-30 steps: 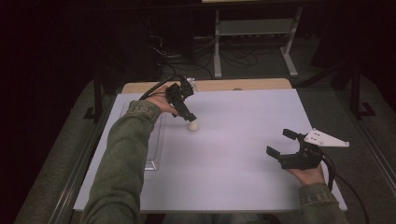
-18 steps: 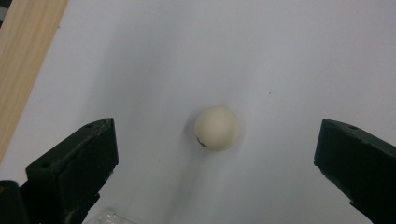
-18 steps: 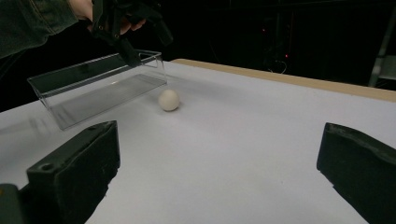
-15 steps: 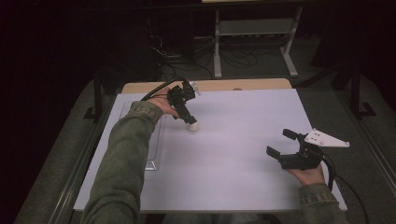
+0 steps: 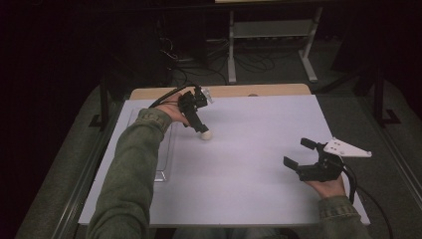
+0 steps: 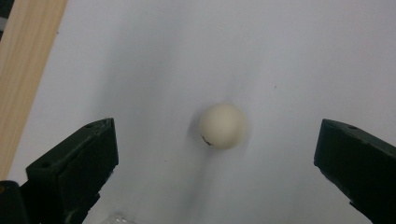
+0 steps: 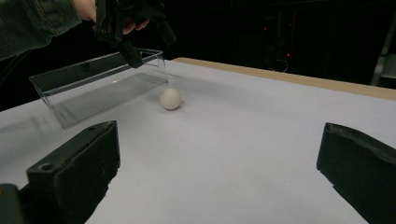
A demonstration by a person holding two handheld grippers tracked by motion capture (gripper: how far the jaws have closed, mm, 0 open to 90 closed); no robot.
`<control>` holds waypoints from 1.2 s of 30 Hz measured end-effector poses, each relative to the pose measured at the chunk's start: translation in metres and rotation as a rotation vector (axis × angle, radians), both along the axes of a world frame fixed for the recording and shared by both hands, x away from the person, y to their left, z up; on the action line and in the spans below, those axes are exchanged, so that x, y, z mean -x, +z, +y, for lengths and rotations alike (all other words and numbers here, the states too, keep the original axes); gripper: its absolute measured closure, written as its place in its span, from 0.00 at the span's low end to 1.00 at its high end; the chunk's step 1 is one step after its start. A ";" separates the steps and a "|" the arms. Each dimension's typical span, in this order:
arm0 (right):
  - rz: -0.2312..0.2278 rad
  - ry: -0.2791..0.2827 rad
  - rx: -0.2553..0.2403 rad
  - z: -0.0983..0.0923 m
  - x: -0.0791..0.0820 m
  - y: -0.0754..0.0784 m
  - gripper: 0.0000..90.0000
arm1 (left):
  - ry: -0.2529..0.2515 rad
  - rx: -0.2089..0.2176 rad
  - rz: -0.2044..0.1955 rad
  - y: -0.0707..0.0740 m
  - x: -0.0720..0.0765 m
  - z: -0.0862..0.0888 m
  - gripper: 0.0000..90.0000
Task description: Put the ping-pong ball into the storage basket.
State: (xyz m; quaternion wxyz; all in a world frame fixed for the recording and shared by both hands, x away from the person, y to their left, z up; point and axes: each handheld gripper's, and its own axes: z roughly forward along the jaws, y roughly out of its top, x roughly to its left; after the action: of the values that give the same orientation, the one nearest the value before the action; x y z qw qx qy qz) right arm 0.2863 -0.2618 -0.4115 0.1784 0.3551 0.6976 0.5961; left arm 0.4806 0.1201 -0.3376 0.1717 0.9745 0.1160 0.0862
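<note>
Plainly, one small white ball (image 6: pixel 222 126) lies on the white table (image 5: pixel 259 189), with a tiny dark mark low on its side, too small to read. The left gripper (image 5: pixel 203 131) hangs just above it, jaws spread wide to either side, touching nothing. One clear plastic tray (image 7: pixel 100 84) sits just beside the ball, by the table's left edge. The right gripper (image 5: pixel 301 153) rests well apart near the front right, its jaws wide open and empty.
</note>
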 end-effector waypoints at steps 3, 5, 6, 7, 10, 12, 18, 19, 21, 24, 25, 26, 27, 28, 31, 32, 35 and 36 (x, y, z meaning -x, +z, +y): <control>0.001 0.004 -0.003 0.000 0.000 0.000 0.00 | -0.007 -0.012 0.003 -0.002 0.000 0.002 0.00; 0.000 0.005 -0.003 0.001 -0.001 0.000 0.00 | -0.013 -0.015 0.012 -0.004 0.000 0.002 0.00; -0.001 0.006 -0.002 0.001 -0.001 0.000 0.00 | -0.018 -0.021 0.014 -0.005 0.000 0.001 0.00; 0.000 0.007 0.000 0.001 -0.001 0.000 0.00 | -0.018 -0.022 0.017 -0.006 0.001 0.000 0.00; 0.002 0.004 -0.001 0.002 -0.001 0.000 0.00 | -0.032 -0.025 0.024 -0.009 0.000 -0.002 0.00; -0.001 0.003 -0.001 0.002 -0.001 0.000 0.00 | -0.035 -0.031 0.023 -0.012 0.000 -0.004 0.00; 0.000 0.000 0.002 0.000 -0.001 0.000 0.00 | -0.038 -0.048 0.040 -0.020 -0.002 -0.008 0.00; -0.002 -0.001 0.001 0.000 -0.001 0.000 0.00 | -0.035 -0.046 0.040 -0.021 -0.002 -0.008 0.00; 0.000 -0.004 0.000 -0.001 -0.001 0.000 0.00 | -0.037 -0.051 0.042 -0.024 -0.003 -0.009 0.00; -0.002 -0.005 -0.004 -0.001 -0.001 0.000 0.00 | -0.045 -0.060 0.043 -0.027 -0.003 -0.010 0.00; -0.002 -0.005 -0.004 -0.001 -0.001 0.000 0.00 | -0.048 -0.067 0.042 -0.028 -0.003 -0.011 0.00; -0.001 -0.004 -0.003 -0.001 -0.001 0.000 0.00 | -0.049 -0.068 0.044 -0.029 -0.003 -0.011 0.00; 0.000 -0.003 -0.004 -0.001 -0.001 0.000 0.00 | -0.047 -0.067 0.046 -0.030 -0.003 -0.012 0.00; 0.000 -0.001 -0.004 0.000 -0.001 0.000 0.00 | -0.048 -0.073 0.049 -0.031 -0.003 -0.012 0.00; -0.001 0.002 -0.005 0.000 -0.001 0.000 0.00 | -0.052 -0.080 0.049 -0.034 -0.004 -0.012 0.00; -0.003 0.001 -0.005 0.000 -0.001 0.000 0.00 | -0.049 -0.082 0.047 -0.035 -0.004 -0.012 0.00; -0.002 -0.007 -0.009 -0.001 -0.001 0.001 0.00 | -0.043 -0.083 0.059 -0.037 -0.005 -0.012 0.00; -0.002 -0.010 -0.015 -0.002 -0.001 0.001 0.00 | -0.045 -0.085 0.059 -0.038 -0.005 -0.012 0.00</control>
State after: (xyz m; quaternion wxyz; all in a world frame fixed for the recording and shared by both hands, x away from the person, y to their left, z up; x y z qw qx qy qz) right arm 0.2875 -0.2636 -0.4108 0.1796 0.3593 0.6911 0.6009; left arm 0.4856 0.1082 -0.3760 0.1286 0.9853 0.0955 0.0586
